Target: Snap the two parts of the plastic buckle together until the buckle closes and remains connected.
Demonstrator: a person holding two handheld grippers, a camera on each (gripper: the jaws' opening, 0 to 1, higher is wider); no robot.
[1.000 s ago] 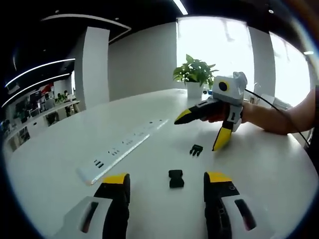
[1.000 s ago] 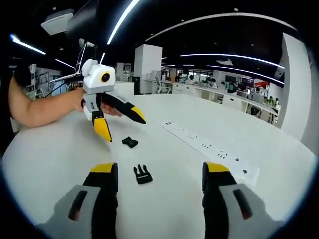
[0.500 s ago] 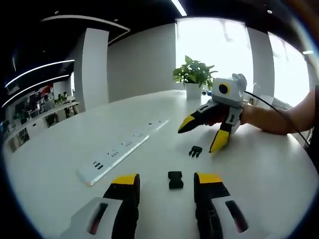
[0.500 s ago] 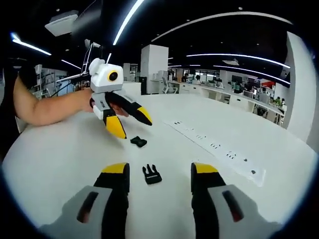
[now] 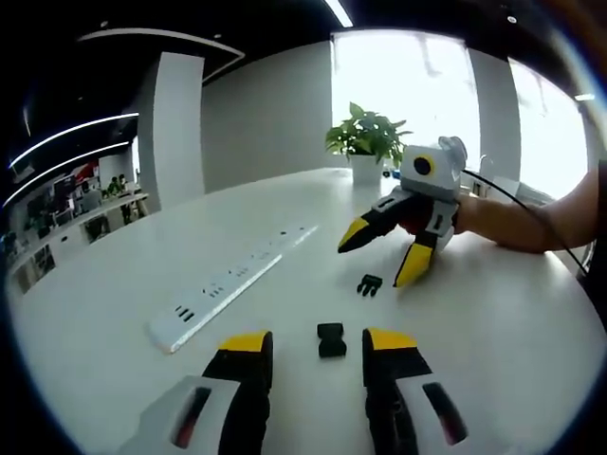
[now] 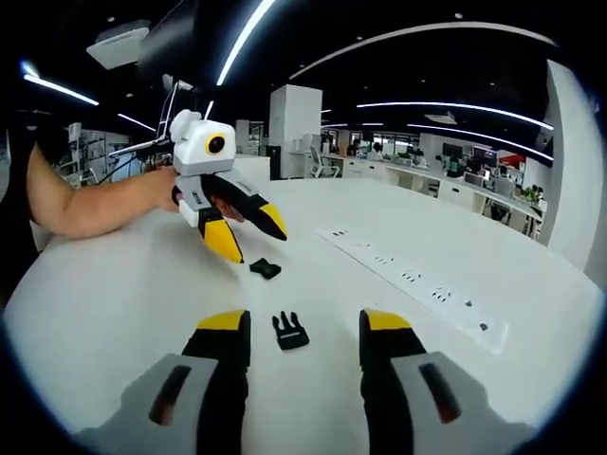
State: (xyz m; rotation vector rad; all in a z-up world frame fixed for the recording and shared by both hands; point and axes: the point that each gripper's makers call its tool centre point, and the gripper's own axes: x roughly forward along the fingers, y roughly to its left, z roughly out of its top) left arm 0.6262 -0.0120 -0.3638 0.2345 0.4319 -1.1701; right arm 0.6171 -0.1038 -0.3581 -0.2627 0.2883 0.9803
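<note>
White, glossy tabletop (image 5: 114, 284) spreads out under both grippers, and on it lie 2 small black plastic buckle parts, apart from each other.

In the left gripper view, the left gripper (image 5: 318, 343) sits low with its yellow-tipped fingers (image 5: 245, 343) spread, holding nothing; the socket (image 5: 330, 338) lies on the tabletop right between the tips, a squat blocky piece. Beyond it rests the clip (image 5: 370, 283), its prongs showing as short teeth. Just past that hangs the right gripper (image 5: 384, 254), white body with black fingers ending in yellow tips, parted and empty, a hand (image 5: 474, 216) wrapped round it and a black cable trailing off. This view also brings a leafy green plant (image 5: 368, 136) in a white pot against bright windows, plus a long white power strip (image 5: 232, 282) running along the tabletop.

The right gripper view flips it: the right gripper (image 6: 302, 320) has its own fingers (image 6: 223, 322) released and wide, with the clip (image 6: 290, 331) lying flat between the tips, prongs pointing away. Farther off sits the socket (image 6: 265, 268), near the left gripper (image 6: 248, 235), fingers parted, a forearm (image 6: 85, 204) behind it. Here the background is a dim office with ceiling light strips and rows of desks, and the power strip (image 6: 417, 284) stretches off on the right.
</note>
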